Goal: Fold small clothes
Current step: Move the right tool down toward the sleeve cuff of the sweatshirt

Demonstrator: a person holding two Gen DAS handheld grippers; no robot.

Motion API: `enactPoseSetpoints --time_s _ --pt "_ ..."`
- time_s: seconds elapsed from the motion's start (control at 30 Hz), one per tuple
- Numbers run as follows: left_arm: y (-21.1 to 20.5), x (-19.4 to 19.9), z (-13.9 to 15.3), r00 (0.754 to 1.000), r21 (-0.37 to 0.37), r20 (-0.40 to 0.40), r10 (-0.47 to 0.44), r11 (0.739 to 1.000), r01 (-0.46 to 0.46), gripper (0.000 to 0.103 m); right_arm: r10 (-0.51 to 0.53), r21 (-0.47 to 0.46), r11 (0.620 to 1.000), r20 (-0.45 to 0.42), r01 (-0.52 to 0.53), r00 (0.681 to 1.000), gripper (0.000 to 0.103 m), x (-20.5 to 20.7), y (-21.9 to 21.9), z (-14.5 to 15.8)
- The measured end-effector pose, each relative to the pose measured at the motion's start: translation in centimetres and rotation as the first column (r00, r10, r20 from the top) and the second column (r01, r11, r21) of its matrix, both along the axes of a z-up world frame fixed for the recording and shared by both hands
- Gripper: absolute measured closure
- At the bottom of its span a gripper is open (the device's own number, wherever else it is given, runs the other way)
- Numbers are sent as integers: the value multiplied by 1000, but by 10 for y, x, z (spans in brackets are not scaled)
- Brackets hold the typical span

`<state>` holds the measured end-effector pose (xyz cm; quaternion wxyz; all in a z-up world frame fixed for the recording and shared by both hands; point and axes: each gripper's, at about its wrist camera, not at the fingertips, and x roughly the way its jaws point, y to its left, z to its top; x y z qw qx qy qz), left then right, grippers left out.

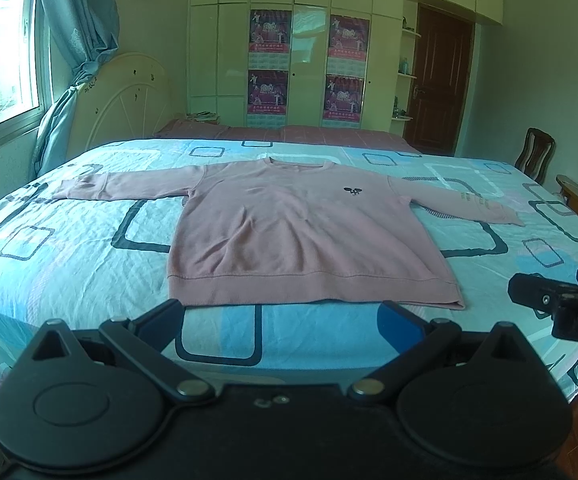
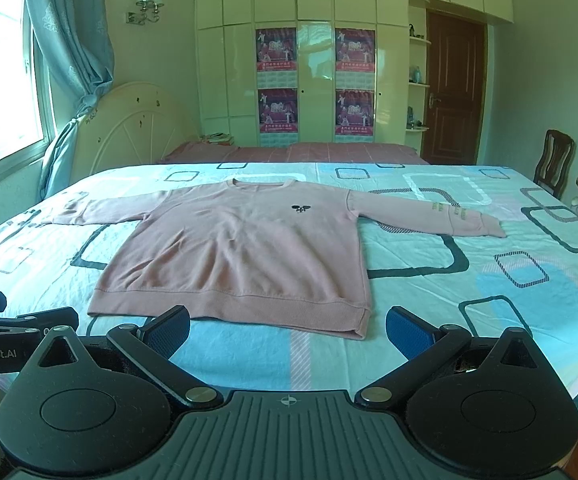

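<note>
A pink long-sleeved sweatshirt lies flat and face up on the bed, both sleeves spread out sideways, hem toward me; it also shows in the right wrist view. A small dark logo marks its chest. My left gripper is open and empty, just short of the hem. My right gripper is open and empty, near the hem's right corner. The right gripper also shows at the right edge of the left wrist view, and the left gripper at the left edge of the right wrist view.
The bed has a light blue sheet with dark rectangles. A second bed with a red cover lies behind it, then wardrobes with posters. A wooden chair and a door are at the right, a window with curtain at the left.
</note>
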<state>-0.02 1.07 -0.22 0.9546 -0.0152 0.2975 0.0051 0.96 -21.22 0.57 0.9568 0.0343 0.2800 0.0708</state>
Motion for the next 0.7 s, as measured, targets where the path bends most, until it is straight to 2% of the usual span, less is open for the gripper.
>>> enactPoseSetpoints --time_s 0.37,0.7 --pt "8 16 4 1000 23 -4 -1 1000 1 0 -12 13 1000 -1 12 1000 0 16 -5 -1" --pt "7 83 1 999 40 -13 -32 999 32 0 -68 35 997 -8 68 998 0 83 -16 -4"
